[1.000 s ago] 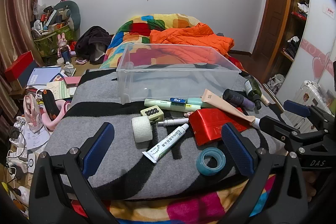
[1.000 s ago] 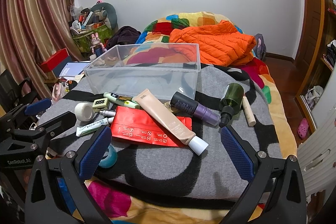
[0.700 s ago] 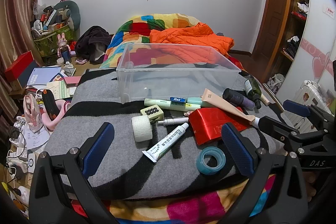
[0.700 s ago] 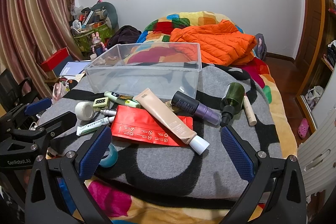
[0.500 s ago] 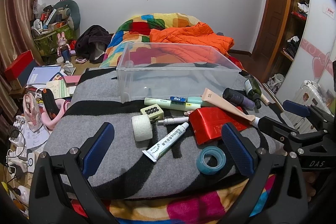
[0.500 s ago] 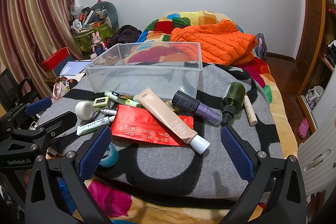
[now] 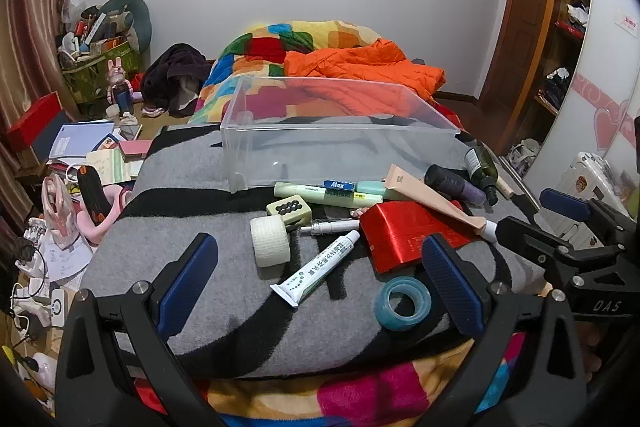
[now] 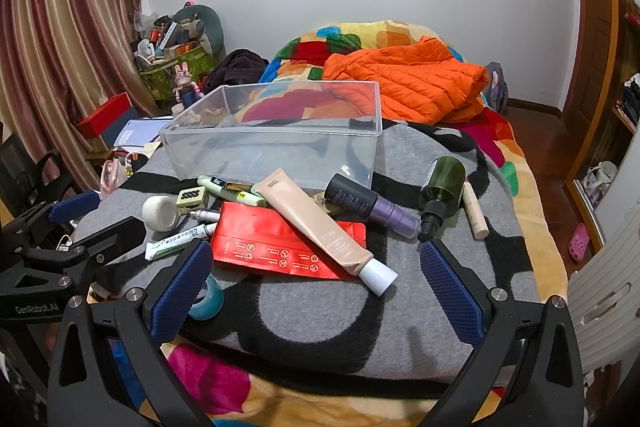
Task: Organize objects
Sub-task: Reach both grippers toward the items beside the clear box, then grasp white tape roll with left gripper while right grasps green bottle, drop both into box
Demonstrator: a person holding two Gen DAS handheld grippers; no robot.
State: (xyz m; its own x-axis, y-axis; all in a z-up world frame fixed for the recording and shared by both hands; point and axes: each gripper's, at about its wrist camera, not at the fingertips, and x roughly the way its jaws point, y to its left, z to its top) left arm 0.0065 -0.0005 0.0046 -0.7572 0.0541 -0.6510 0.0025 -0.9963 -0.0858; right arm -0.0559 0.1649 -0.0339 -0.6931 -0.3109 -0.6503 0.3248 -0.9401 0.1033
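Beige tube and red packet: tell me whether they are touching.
Touching. The right wrist view shows the beige tube lying diagonally across the top of the red packet, its body resting on the foil with no gap visible between them.

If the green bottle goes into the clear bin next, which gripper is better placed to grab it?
Probably the right gripper: the green bottle lies ahead on its side, while the open left gripper faces the white tube.

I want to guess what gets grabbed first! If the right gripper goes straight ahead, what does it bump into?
Probably the beige tube, lying on the red packet, right in the middle of the open right gripper. Depth is hard to judge, so it might touch the packet first.
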